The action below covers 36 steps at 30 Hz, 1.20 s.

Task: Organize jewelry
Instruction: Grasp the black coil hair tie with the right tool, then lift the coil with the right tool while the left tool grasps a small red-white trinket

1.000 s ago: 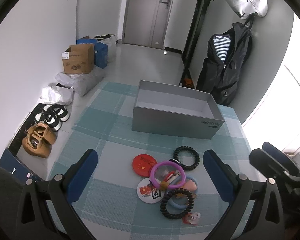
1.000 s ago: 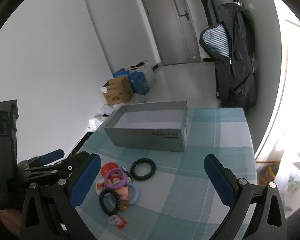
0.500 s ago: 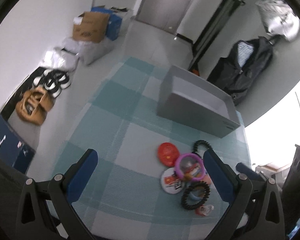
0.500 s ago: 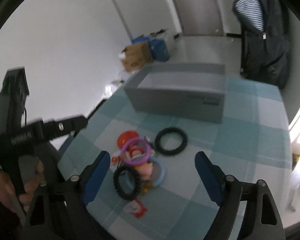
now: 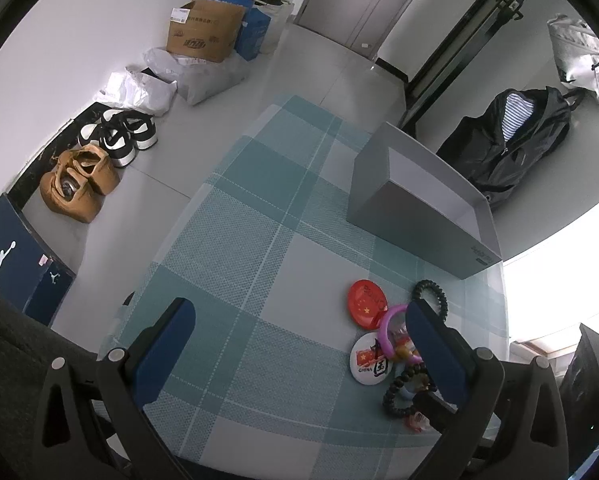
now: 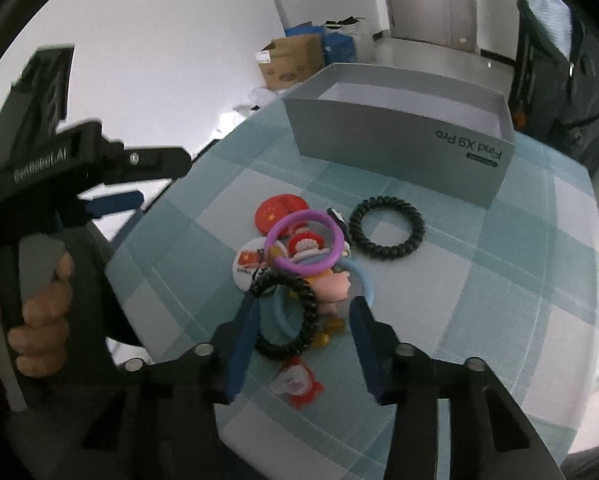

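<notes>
A pile of jewelry lies on the teal checked cloth [image 6: 499,272]: a purple ring [image 6: 305,242], a black twisted bracelet [image 6: 287,312], a blue ring [image 6: 363,284], a red badge [image 6: 279,210], a white badge [image 6: 249,260] and a pink figure [image 6: 331,286]. A separate black coil tie [image 6: 386,227] rests before the open grey box [image 6: 399,152]. My right gripper [image 6: 305,320] hangs low over the pile with its jaws closing; the black bracelet lies between them, not pinched. My left gripper [image 5: 299,320] stands wide open over bare cloth, its right finger [image 5: 431,344] covering part of the pile [image 5: 387,332].
A hand [image 6: 39,300] holds the left gripper's handle at the left of the right wrist view. A red-and-clear charm [image 6: 297,384] lies near the table's front edge. On the floor to the left are shoes [image 5: 119,136], bags and a cardboard box [image 5: 203,30].
My right gripper has come down closer over the pile and its jaws have narrowed. My left gripper has rolled and shifted, so the pile now sits at its right finger.
</notes>
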### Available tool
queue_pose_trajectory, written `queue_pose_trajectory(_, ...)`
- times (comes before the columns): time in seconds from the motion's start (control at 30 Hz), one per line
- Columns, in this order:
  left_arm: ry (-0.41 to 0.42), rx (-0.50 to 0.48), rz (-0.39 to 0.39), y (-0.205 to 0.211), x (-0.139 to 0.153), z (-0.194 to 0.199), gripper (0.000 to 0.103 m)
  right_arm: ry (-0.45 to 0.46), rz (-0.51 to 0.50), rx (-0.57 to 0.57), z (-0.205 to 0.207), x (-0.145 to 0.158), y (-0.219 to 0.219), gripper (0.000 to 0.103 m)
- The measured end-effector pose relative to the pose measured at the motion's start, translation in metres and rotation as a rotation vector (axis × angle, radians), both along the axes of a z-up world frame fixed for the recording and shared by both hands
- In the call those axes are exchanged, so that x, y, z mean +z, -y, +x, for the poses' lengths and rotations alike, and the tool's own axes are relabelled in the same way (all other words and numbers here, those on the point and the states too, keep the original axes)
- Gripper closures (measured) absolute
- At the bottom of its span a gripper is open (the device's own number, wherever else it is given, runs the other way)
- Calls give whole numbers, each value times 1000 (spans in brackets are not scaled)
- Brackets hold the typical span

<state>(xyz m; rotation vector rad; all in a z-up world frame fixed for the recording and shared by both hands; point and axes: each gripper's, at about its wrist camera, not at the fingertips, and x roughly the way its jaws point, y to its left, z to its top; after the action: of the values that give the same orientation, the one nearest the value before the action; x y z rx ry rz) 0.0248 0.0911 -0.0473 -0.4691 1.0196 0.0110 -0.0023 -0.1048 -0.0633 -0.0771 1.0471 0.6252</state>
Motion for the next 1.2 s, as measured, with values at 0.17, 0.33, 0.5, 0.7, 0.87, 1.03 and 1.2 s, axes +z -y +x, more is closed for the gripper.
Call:
queue_pose_trajectory(0.17, 3, -6, 14, 0, 0, 0, 1, 30, -64, 5, -4, -3, -8, 85)
queue_pose_trajectory(0.33, -5, -4, 25, -1, -1, 2, 1, 41, -52, 11, -5, 2, -6, 94)
queue_pose_trajectory(0.5, -3, -10, 28, 0, -2, 2, 1, 66, -4, 13, -7, 14, -3, 94)
queue_pose_trajectory(0.7, -28, -36, -3, 3, -9, 4, 1, 67, 83, -60, 3, 27, 19, 94)
queue_pose_trajectory(0.87, -48, -123, 31, 22, -13, 0, 1, 90, 137, -159, 9, 41, 43, 94)
queue_pose_trajectory(1.03, -50, -260, 98, 51, -12, -11, 1, 98, 167, -252, 12, 49, 68, 94)
queue_pose_trajectory(1.2, -38, -427, 86, 84, -5, -29, 1, 102, 198, -320, 13, 54, 88, 94)
